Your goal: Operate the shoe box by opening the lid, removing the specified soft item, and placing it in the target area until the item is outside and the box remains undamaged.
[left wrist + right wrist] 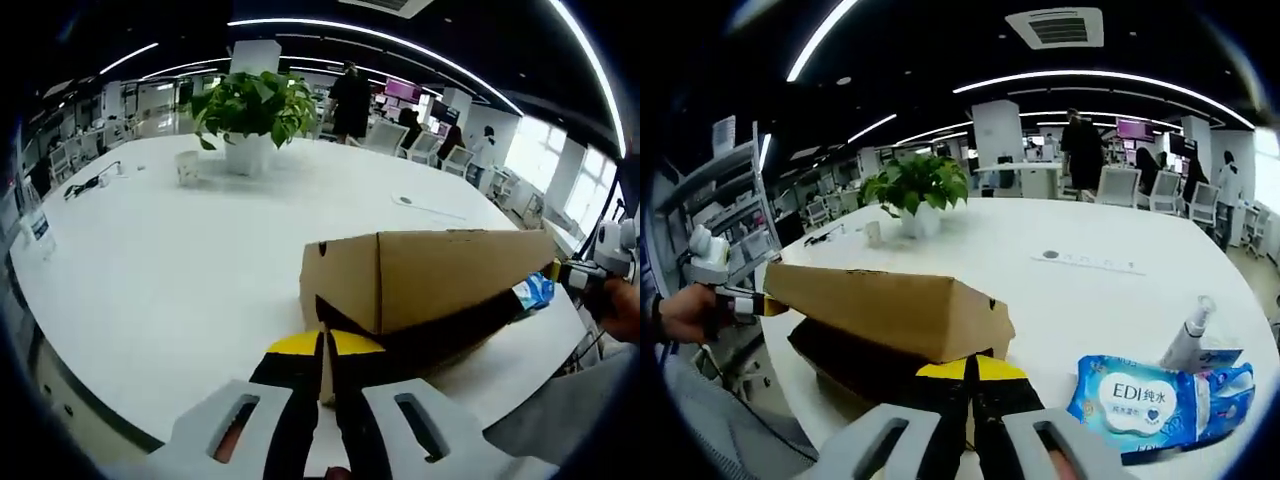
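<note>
Working across a broad, smooth white desk [150, 290], glossy enough to let things slide, I have the shoe box [420, 300] near its front edge. It is plain brown corrugated cardboard: light, stiff along its folds, but easy to crease or tear if I pinch hard or lever unevenly, so the safest hold is on the lid's short end edges. The lid [880, 305] is tilted up off the dark base [850, 365], with a shadowed gap between them. My left gripper [325, 395] has its yellow-tipped black jaws drawn close together on the near end of the lid, and my right gripper [970, 400] does the same at the opposite end, so the lift is shared. I cannot see inside the box, so the soft item is hidden; I judge it will be limp and want a gentle pinch. Beside the box lies a crinkly blue-and-white wet-wipe pack [1135, 405], soft and slippery, with a small white tube [1188, 335] leaning just behind it.
</note>
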A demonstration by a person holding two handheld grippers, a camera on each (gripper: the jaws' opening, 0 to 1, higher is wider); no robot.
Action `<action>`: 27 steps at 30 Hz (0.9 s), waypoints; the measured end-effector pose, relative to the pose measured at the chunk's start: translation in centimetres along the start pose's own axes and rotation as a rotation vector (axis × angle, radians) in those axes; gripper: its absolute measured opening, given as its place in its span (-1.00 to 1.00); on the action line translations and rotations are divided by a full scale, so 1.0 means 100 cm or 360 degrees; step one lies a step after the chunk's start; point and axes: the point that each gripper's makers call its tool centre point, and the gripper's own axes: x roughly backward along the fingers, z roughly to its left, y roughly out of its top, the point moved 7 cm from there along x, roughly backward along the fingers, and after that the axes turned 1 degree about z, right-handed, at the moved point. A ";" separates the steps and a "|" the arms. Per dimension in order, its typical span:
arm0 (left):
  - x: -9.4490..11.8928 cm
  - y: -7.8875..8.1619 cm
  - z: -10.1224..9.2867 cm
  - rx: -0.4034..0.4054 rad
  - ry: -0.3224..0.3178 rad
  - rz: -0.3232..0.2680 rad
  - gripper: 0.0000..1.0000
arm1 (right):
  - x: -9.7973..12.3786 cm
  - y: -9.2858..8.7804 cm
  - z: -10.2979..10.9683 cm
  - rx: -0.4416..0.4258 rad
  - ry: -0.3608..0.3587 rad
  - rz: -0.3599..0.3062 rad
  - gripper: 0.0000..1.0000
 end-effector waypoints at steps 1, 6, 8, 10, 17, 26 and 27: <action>0.000 0.000 0.000 -0.0002 -0.0010 -0.0006 -1.00 | 0.000 -0.002 0.000 -0.0009 0.0000 0.0002 -1.00; 0.001 -0.006 -0.002 -0.0059 -0.0034 0.0009 -1.00 | 0.000 -0.013 0.000 -0.0050 0.0011 0.0024 -1.00; 0.002 -0.008 -0.002 -0.0059 -0.0041 0.0012 -1.00 | 0.000 -0.017 0.000 -0.0058 0.0006 0.0030 -1.00; 0.003 -0.012 -0.001 -0.0067 -0.0045 0.0021 -1.00 | 0.001 -0.020 0.000 -0.0069 0.0004 0.0033 -1.00; 0.009 -0.023 0.003 -0.0110 -0.0052 0.0056 -0.99 | 0.002 -0.030 -0.001 -0.0101 0.0012 0.0063 -1.00; 0.009 -0.026 0.003 -0.0116 -0.0056 0.0076 -0.99 | -0.002 -0.046 -0.005 -0.0105 0.0006 0.0130 -1.00; 0.009 -0.026 0.003 -0.0117 -0.0054 0.0078 -1.00 | -0.002 -0.048 -0.004 -0.0090 0.0009 0.0143 -1.00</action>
